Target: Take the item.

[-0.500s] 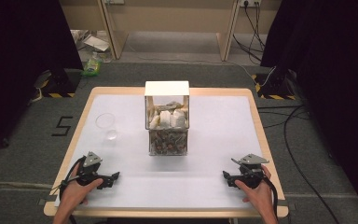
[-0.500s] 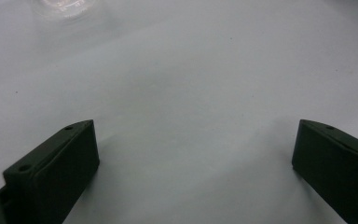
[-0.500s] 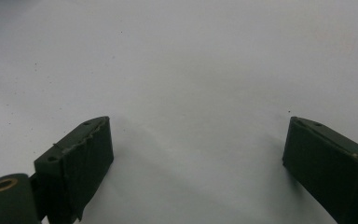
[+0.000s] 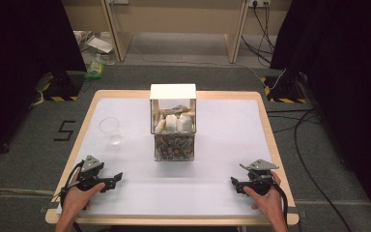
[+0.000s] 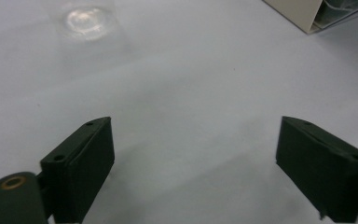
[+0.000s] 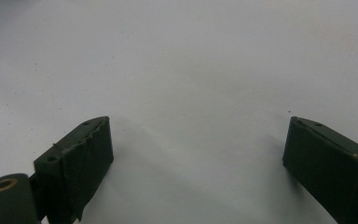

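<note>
High view: matte white table point(image 4: 222, 188), wood-edged. Centre: clear square-walled box point(image 4: 173, 123) with white lid, white lumps above, mottled pebbly fill below. Left of it, clear round plastic cup point(image 4: 111, 130), apparently empty. Left gripper point(image 4: 117, 178) and right gripper point(image 4: 234, 182) near front edge, well apart. "5" marked on floor.

Left gripper view: black blocky jaws wide, nothing between; cup ahead.

Right gripper view: jaws wide, bare table.

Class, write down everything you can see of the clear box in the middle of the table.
The clear box stands upright at the middle of the white table, apart from both grippers and the cup. Its walls look like transparent plastic or glass, and a white panel forms its top rear. Inside, mixed small brownish-grey pieces fill the lower part; white lumps lie on top of them. In the left gripper view a corner shows.
</note>
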{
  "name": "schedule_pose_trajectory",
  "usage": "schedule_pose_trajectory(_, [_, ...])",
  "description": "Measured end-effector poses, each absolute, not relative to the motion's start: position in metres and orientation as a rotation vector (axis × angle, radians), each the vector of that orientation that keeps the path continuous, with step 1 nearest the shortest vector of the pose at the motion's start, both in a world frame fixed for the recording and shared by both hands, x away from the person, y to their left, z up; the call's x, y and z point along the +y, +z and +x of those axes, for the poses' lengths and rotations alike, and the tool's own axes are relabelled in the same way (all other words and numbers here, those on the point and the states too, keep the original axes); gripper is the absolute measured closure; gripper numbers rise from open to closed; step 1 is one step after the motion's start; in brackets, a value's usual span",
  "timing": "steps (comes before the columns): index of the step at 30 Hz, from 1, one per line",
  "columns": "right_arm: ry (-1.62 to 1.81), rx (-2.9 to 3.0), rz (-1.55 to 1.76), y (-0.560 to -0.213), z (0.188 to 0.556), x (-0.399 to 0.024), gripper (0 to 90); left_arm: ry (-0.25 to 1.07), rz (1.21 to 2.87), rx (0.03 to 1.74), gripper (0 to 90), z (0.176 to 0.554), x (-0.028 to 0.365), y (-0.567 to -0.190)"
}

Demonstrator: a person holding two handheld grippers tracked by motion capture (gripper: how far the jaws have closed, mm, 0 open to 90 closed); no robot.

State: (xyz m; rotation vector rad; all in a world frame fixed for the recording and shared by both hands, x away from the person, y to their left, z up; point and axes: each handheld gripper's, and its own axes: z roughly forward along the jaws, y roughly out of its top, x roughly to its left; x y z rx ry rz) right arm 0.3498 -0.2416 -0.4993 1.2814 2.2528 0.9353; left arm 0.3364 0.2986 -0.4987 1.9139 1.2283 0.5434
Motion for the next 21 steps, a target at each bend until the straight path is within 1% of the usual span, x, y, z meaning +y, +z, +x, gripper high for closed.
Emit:
schedule_pose_trajectory(1, [0.936, 2.253, 1.281, -0.499, 0.350, -0.242, 8.8, 0.545, 1.901, 1.226, 17.0, 0.336, 0.298, -0.496])
schedule_pose_trajectory(2, [0.935, 2.253, 1.282, -0.499, 0.350, -0.242, 8.8, 0.553, 1.886, 1.220, 13.5, 0.334, 0.297, -0.492])
schedule_pose_trajectory(3, [0.935, 2.253, 1.281, -0.499, 0.350, -0.242, 8.8, 0.557, 1.872, 1.215, 16.7, 0.333, 0.297, -0.489])
schedule_pose_trajectory(4, [0.935, 2.253, 1.282, -0.499, 0.350, -0.242, 8.8, 0.553, 1.857, 1.209, 15.4, 0.331, 0.295, -0.484])
schedule_pose_trajectory(5, [0.935, 2.253, 1.282, -0.499, 0.350, -0.242, 8.8, 0.553, 1.857, 1.209, 15.6, 0.331, 0.295, -0.484])
schedule_pose_trajectory(12, [0.935, 2.253, 1.281, -0.499, 0.350, -0.242, 8.8, 0.599, 1.819, 1.137, 16.5, 0.318, 0.281, -0.446])
schedule_pose_trajectory(21, [0.936, 2.256, 1.277, -0.500, 0.350, -0.242, 8.4, 0.604, 1.813, 1.069, 17.6, 0.311, 0.266, -0.423])
